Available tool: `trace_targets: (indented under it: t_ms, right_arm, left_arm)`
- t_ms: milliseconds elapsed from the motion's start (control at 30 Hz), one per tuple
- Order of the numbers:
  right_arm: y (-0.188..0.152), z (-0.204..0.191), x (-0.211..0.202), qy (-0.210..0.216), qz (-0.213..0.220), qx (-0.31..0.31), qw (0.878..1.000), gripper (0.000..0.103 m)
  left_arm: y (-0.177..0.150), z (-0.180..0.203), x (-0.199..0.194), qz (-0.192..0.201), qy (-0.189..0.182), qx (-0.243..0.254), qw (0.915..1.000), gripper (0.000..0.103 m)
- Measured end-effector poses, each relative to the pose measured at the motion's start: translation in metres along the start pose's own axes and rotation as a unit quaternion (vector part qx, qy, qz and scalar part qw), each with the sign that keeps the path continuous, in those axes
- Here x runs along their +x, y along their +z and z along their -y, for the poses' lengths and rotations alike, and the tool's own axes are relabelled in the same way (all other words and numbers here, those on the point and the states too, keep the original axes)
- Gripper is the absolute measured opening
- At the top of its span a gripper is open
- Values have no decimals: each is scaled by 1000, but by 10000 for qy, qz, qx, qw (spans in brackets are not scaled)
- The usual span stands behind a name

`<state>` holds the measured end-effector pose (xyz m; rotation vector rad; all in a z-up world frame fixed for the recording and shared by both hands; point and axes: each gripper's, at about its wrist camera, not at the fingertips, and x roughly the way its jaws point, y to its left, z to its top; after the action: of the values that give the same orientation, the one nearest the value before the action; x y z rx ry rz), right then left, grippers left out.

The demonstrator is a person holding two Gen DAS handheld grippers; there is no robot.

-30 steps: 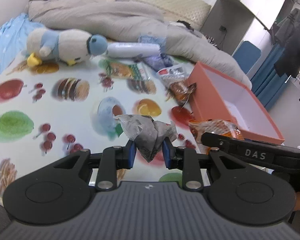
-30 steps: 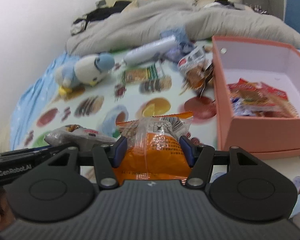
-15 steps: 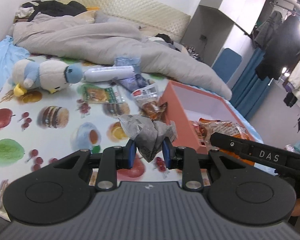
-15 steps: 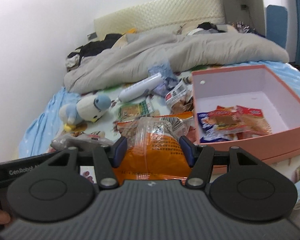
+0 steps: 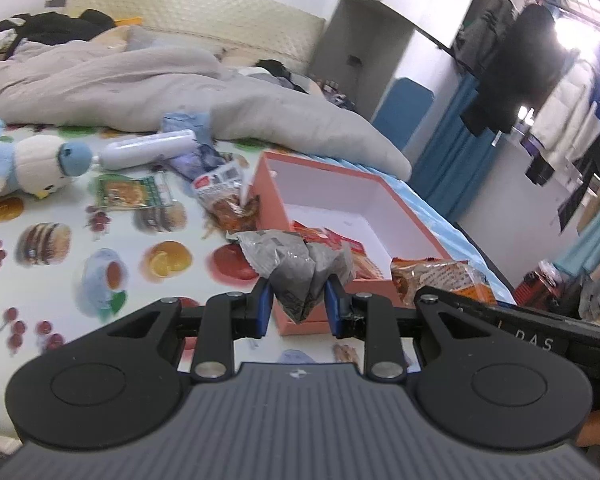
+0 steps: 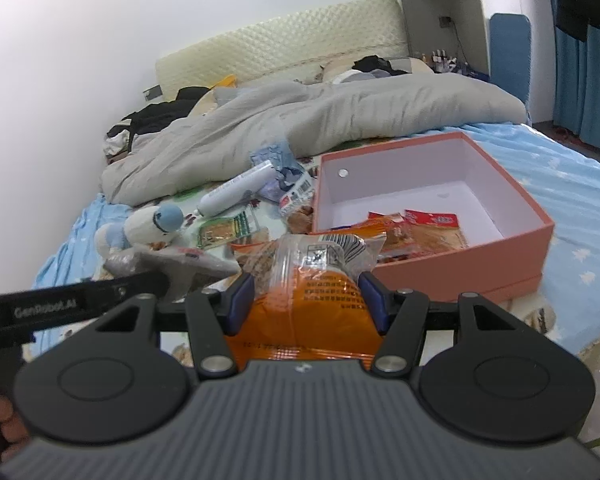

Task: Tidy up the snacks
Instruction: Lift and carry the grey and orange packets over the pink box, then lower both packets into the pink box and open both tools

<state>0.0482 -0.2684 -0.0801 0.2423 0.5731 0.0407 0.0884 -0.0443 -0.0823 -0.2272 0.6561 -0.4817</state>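
My left gripper (image 5: pixel 299 305) is shut on a crumpled grey snack packet (image 5: pixel 296 268), held in the air just before the near wall of the open pink box (image 5: pixel 332 176). My right gripper (image 6: pixel 306 300) is shut on an orange snack bag (image 6: pixel 312 292), held to the left of the box's (image 6: pixel 500 248) near corner. Red and orange snack packets (image 6: pixel 420 230) lie inside the box. On the bed a green-edged cracker packet (image 5: pixel 134 192) and a red-and-white snack packet (image 5: pixel 224 196) lie loose. The orange bag also shows at the right of the left wrist view (image 5: pixel 440 278).
A blue-and-white plush bird (image 5: pixel 28 168) and a white tube (image 5: pixel 148 154) lie on the fruit-print cloth (image 5: pixel 60 280). A grey duvet (image 5: pixel 148 88) is heaped behind. A wardrobe and hanging clothes (image 5: pixel 532 60) stand to the right of the bed.
Both grippers have risen and moved right toward the pink box, each keeping its packet. More of the box's inside shows in both views.
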Motion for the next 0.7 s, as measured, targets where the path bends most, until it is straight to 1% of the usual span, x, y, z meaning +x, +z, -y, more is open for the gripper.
trace_targets:
  t_ms: [167, 367, 533, 700]
  right_arm:
    - [2, 22, 2, -192, 41, 134, 9997, 60]
    - [12, 49, 24, -360, 81, 275, 9989, 60]
    - [27, 71, 45, -440, 134, 312, 9985, 60]
    - [47, 92, 72, -492, 171, 369, 9980, 60]
  left_arm:
    - [6, 19, 25, -119, -151, 141, 9997, 32]
    - [22, 35, 65, -239, -273, 314, 9988, 31]
    - [40, 46, 105, -292, -354, 414, 9981, 31]
    - [65, 61, 155, -406, -468, 634, 9961, 31]
